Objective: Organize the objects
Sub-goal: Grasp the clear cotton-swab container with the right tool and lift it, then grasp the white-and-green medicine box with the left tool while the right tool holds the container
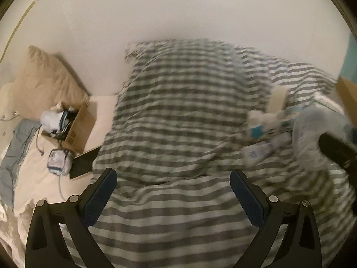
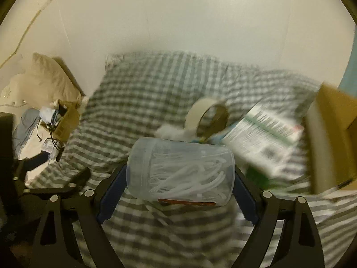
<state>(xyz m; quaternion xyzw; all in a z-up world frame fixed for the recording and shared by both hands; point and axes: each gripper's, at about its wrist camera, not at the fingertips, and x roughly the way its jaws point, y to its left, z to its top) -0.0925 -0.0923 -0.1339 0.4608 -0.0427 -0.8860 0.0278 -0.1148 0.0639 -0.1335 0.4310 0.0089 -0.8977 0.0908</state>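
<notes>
Landmark: the grey-and-white striped duvet (image 2: 145, 102) spread over the bed; every place below is told from it.
Right gripper (image 2: 179, 174): clamped on a clear plastic jar (image 2: 180, 172) lying sideways between its blue pads, lid end to the left, just above the duvet's near folds.
Jar contents: thin white plastic picks, floss picks by the look of them; an orange label shows along its lower side.
Left gripper (image 1: 174, 192): jaws wide apart with nothing between them, hanging over the duvet's near middle.
Loose pile: a roll of masking tape (image 2: 207, 118), a printed packet (image 2: 265, 134) and some white bits lie on the duvet's right part, just behind the jar.
Right box: a cardboard box (image 2: 332, 134) stands at the duvet's right edge, its opening blurred.
Far box: an open carton (image 1: 78, 127) stuffed with cables sits off the duvet's left edge, on the cream sheet.
Step in hand: I judge the jar is being carried to a box.
Doing it well: keep the squeeze steady on the smooth round wall, hold the jar level so the lid end does not slip out, and lower it fully inside before letting go.
</notes>
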